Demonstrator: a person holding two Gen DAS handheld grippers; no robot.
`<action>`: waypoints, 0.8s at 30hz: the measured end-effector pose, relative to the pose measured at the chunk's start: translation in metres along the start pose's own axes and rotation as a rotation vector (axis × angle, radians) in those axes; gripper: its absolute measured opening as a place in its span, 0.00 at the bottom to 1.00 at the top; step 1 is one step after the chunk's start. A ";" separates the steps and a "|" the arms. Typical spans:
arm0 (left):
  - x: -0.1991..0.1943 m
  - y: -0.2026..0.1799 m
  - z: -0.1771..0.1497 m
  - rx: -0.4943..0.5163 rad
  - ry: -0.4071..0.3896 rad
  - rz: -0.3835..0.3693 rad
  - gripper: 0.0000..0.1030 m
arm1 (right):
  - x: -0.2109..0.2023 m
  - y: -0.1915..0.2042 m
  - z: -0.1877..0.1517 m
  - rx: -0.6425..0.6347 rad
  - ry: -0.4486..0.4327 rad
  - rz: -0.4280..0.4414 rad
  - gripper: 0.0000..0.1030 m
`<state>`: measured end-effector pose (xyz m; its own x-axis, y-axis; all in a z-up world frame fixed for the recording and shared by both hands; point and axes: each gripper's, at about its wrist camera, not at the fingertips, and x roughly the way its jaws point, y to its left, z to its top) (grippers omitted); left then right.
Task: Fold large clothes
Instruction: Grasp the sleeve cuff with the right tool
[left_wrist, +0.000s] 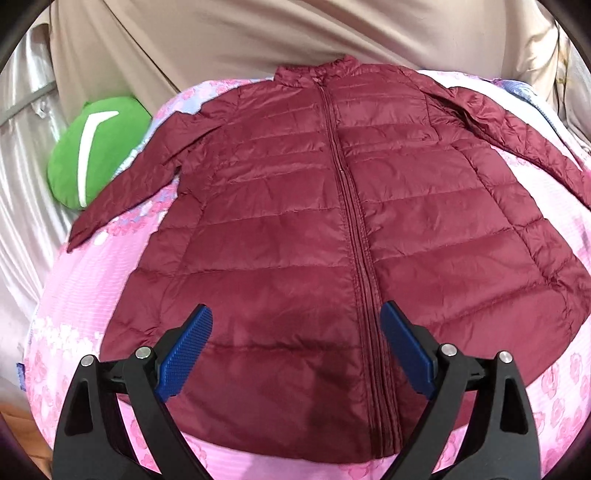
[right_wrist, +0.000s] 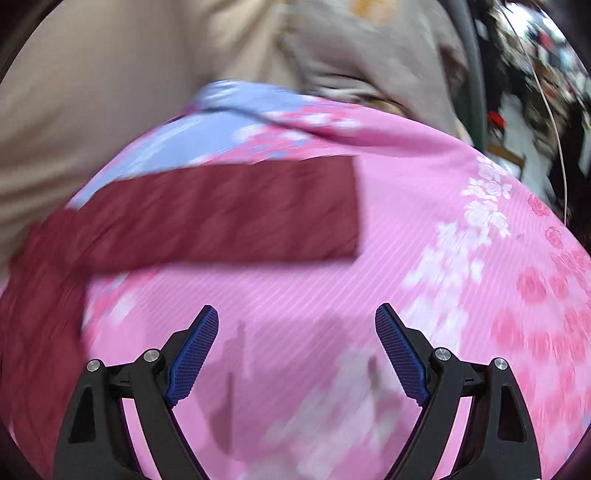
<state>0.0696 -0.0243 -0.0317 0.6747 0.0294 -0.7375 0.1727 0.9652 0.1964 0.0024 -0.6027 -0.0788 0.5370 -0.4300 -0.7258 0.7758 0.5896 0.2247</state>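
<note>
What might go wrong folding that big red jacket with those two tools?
The jacket looks puffy and slick, so folds may spring open or slip from the left tool. The right tool hangs open over the pink sheet near the sleeve; it could pinch sheet along with it.

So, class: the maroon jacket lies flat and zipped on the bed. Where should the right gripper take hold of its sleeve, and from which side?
Grip the sleeve at its cuff end, coming from the bare pink sheet beyond it: that square edge lies flat and free.
</note>
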 end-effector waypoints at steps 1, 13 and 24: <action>0.002 0.000 0.002 0.001 0.000 -0.006 0.87 | 0.015 -0.011 0.013 0.019 0.018 -0.020 0.83; 0.019 0.008 0.030 -0.022 -0.069 -0.024 0.87 | 0.072 0.036 0.058 -0.094 0.082 0.001 0.14; 0.024 0.053 0.067 -0.122 -0.121 -0.024 0.87 | -0.062 0.269 0.108 -0.307 -0.250 0.459 0.09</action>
<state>0.1431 0.0101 0.0045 0.7541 -0.0183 -0.6565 0.1061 0.9899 0.0943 0.2139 -0.4914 0.0967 0.8849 -0.2107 -0.4154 0.3353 0.9072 0.2541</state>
